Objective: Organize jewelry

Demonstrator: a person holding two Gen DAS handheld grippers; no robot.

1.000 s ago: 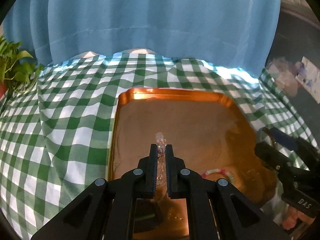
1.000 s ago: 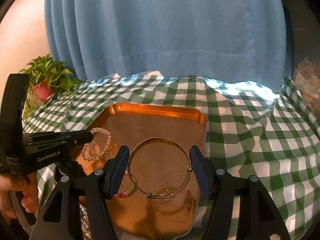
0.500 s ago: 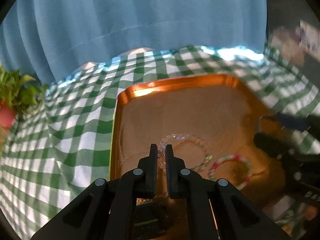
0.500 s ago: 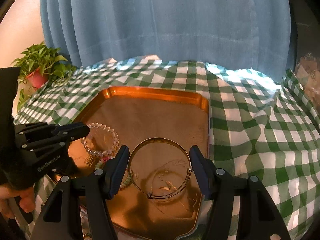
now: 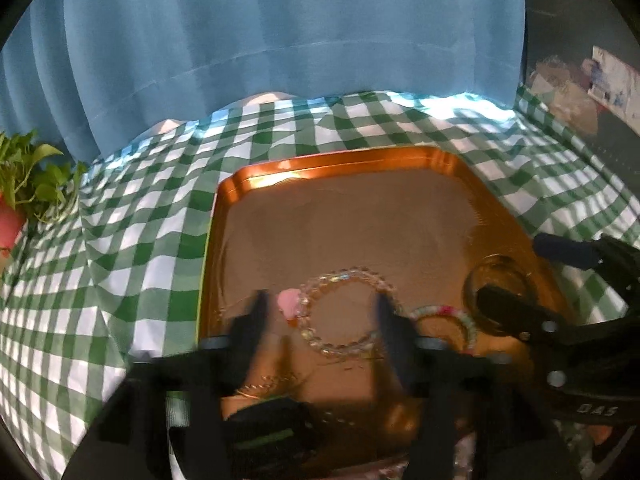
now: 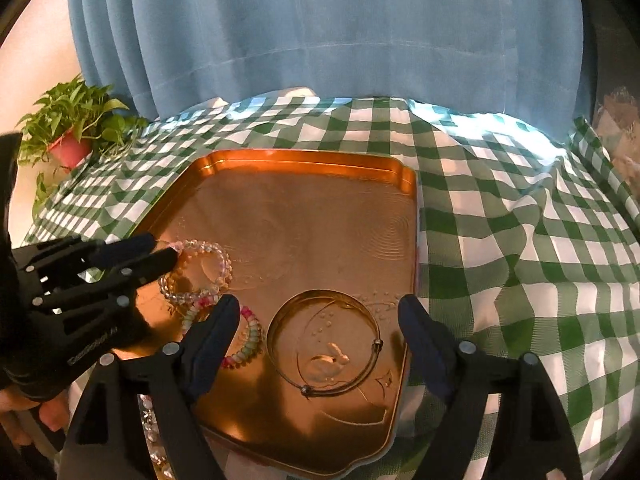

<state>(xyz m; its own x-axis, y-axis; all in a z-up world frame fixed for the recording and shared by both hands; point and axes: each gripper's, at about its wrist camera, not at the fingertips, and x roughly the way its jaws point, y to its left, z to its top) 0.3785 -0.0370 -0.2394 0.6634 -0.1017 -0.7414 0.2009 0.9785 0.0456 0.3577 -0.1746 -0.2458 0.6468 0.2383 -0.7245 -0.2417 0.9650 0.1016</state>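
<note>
**Asker:** Grippers first: what are they doing?

**Describer:** Both are opening over a copper tray (image 6: 312, 164) that sits on a green checked cloth (image 6: 520, 240). The left gripper (image 5: 318, 308) has its jaws spreading, with a clear beaded bracelet (image 5: 344, 312) lying flat on the tray between them, no pad pressing it. The right gripper (image 6: 320, 320) is also widening, and a gold bangle (image 6: 324, 340) rests on the tray between its fingers, apparently free of both.

**Asker:** Where do the pieces lie on the tray?

**Describer:** All in the tray's near half. The clear bracelet is by the near left side, the bangle towards the near right, and a pink-and-white beaded bracelet (image 6: 240, 340) lies between them, just beside the clear one.

**Asker:** How far along is the task?

**Describer:** Three pieces look placed. More beads show just off the tray's near left edge, so I judge some sorting remains.

**Asker:** What changed from a second ago?

**Describer:** Then the left jaws were pinched shut on the clear bracelet, held up on edge; now it lies flat and released. The right jaws were holding the bangle by its sides; they have since parted from it.
</note>
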